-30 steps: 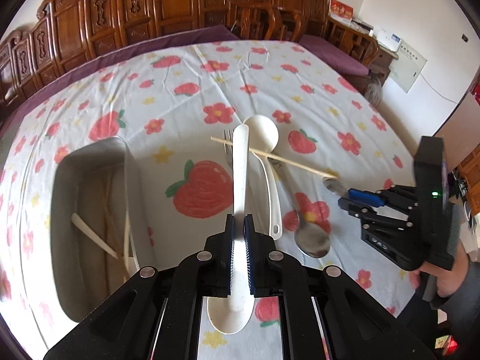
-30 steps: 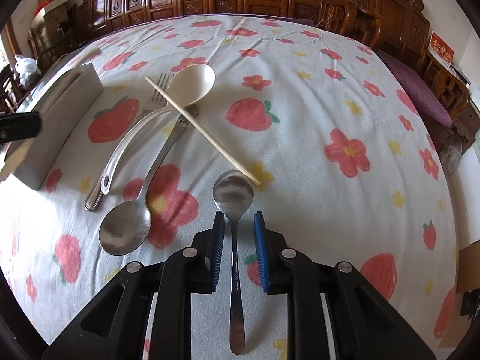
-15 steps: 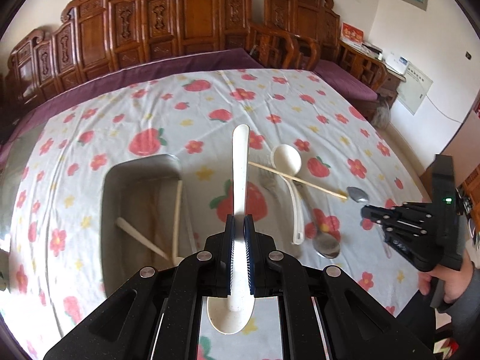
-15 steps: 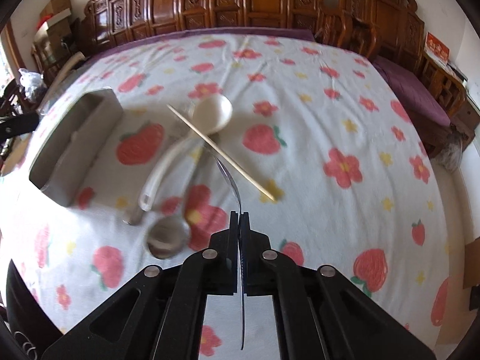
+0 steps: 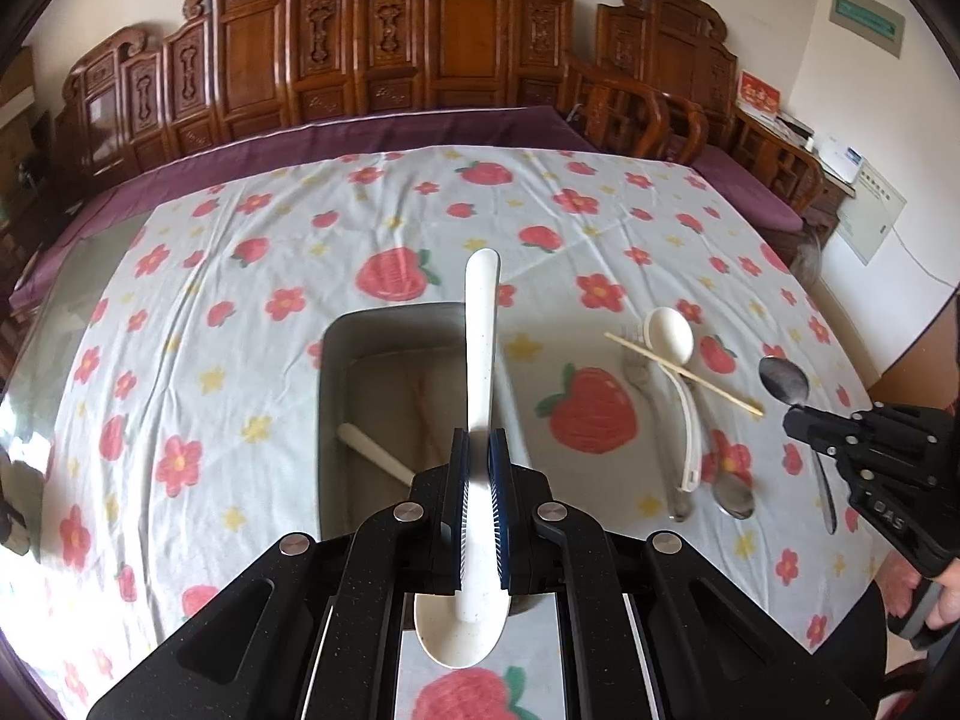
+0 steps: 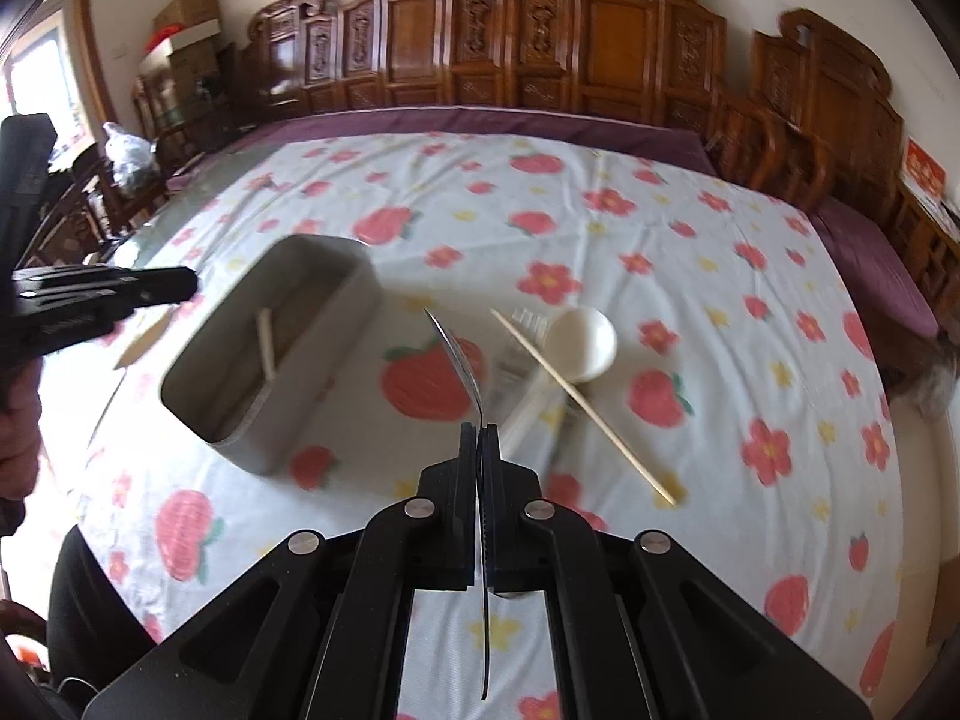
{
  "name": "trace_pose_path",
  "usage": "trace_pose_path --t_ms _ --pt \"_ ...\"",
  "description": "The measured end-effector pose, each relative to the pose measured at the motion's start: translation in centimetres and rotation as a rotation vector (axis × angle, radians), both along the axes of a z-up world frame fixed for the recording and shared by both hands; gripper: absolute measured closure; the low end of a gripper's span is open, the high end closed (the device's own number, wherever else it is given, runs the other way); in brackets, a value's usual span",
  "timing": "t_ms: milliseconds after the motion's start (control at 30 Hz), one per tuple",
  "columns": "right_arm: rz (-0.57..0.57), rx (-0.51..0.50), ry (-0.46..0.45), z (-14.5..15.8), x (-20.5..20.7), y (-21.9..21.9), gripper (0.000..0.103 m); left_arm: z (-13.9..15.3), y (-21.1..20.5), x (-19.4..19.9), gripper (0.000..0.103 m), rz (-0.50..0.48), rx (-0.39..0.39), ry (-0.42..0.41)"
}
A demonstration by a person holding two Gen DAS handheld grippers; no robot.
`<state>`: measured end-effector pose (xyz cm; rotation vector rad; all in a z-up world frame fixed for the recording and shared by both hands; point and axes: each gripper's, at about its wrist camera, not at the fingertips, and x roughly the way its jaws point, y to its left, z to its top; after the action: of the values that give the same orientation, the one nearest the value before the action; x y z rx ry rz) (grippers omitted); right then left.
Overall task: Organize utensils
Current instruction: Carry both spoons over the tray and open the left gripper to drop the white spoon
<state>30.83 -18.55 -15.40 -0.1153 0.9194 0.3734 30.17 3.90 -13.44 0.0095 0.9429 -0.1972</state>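
Observation:
My left gripper (image 5: 478,450) is shut on a white plastic spoon (image 5: 481,348) and holds it above the grey rectangular bin (image 5: 331,396), handle pointing away. The bin holds a white utensil (image 5: 375,451) and wooden sticks. My right gripper (image 6: 479,429) is shut on a metal spoon (image 6: 459,360), held edge-on above the cloth, right of the bin (image 6: 312,360). In the left wrist view the right gripper (image 5: 798,417) shows with the metal spoon's bowl (image 5: 783,381). On the cloth lie a white ladle (image 5: 672,336), a chopstick (image 5: 684,373), a fork (image 5: 636,369) and another metal spoon (image 5: 733,495).
The table carries a white cloth (image 5: 270,276) with strawberries and flowers. Carved wooden chairs (image 5: 450,54) line the far side. The person's hand (image 6: 18,420) holds the left gripper (image 6: 102,294) at the left of the right wrist view.
My right gripper closed on the metal spoon and lifted it off the cloth. My left gripper rose and moved left with the white spoon, now over the bin.

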Motion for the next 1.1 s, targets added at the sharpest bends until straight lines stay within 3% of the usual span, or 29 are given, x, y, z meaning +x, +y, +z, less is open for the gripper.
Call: trace_pose_path --t_ms 600,1100 --pt "0.107 0.017 -0.032 3.3 0.6 6.4 0.101 -4.3 3.5 2.9 0.097 0.064 -0.051 0.076" --pt "0.149 0.033 -0.025 2.9 2.3 9.5 0.101 -4.0 4.0 2.9 0.096 0.060 -0.064 0.053"
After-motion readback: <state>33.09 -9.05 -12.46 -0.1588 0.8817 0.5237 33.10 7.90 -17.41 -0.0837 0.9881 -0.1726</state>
